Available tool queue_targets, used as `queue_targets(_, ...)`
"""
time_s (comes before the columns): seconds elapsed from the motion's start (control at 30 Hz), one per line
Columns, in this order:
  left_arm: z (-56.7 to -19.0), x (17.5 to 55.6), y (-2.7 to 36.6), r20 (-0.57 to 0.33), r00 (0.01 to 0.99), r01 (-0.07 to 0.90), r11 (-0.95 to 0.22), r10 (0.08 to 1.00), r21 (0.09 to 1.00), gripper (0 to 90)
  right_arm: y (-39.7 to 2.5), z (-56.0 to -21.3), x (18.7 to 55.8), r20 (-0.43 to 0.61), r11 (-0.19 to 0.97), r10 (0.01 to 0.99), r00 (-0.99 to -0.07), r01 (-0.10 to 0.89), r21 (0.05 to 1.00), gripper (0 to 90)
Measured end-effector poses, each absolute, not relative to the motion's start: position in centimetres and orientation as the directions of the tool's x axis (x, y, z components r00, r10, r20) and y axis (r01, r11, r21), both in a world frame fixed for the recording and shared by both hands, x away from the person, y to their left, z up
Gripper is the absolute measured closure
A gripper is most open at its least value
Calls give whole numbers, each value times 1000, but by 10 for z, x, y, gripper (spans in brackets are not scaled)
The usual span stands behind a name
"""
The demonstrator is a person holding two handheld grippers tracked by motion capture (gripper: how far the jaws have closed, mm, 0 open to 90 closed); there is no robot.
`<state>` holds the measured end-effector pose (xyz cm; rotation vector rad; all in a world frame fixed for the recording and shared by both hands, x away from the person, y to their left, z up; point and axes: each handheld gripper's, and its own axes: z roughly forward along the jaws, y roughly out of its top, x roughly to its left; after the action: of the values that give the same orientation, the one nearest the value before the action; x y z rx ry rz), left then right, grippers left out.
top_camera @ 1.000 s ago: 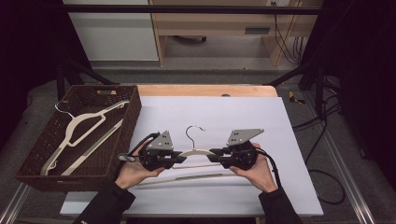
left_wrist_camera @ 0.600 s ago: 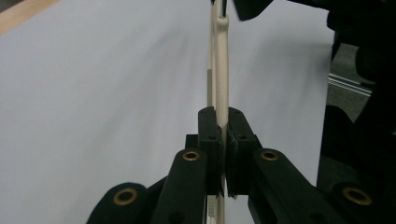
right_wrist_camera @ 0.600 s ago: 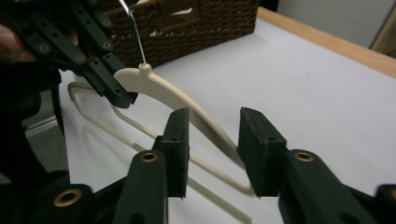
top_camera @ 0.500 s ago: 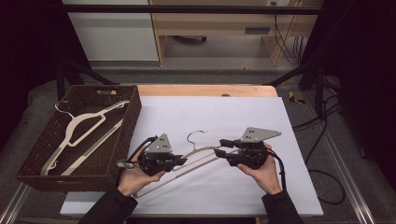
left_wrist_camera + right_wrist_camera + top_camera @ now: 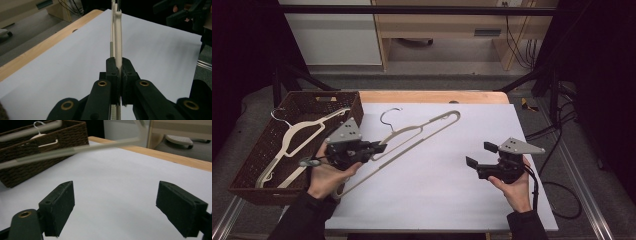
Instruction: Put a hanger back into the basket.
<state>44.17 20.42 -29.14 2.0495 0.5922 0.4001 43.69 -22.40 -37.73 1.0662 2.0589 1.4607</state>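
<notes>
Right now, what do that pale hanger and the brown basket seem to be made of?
The hanger looks like cream plastic, smooth and matte, with a shiny metal hook. The basket looks like dark brown woven wicker, judging by its ribbed weave; it could be synthetic.

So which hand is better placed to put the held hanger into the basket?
Left. The left tool is shut on the hanger beside the basket; the right tool is open, farther away.
</notes>
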Motion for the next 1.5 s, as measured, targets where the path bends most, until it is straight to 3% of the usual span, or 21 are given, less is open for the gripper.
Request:
queue_targets(0.17, -276, 447, 231, 62, 799, 255, -431, 598, 866, 865, -234, -381, 435, 125, 131, 788, -603, 362, 923, 133)
queue_targets(0.4, -258, 453, 272, 9, 771, 291, -366, 636, 884, 864, -238, -383, 436, 115, 129, 803, -584, 360, 924, 104)
queue_targets(0.73, -236, 455, 315, 79, 717, 271, -381, 693, 884, 864, -238, -383, 435, 113, 131, 802, -587, 357, 925, 95)
queue_targets(1.5, -277, 496, 408, 28, 621, 368, -323, 783, 872, 864, -238, -383, 436, 109, 132, 804, -584, 354, 926, 83)
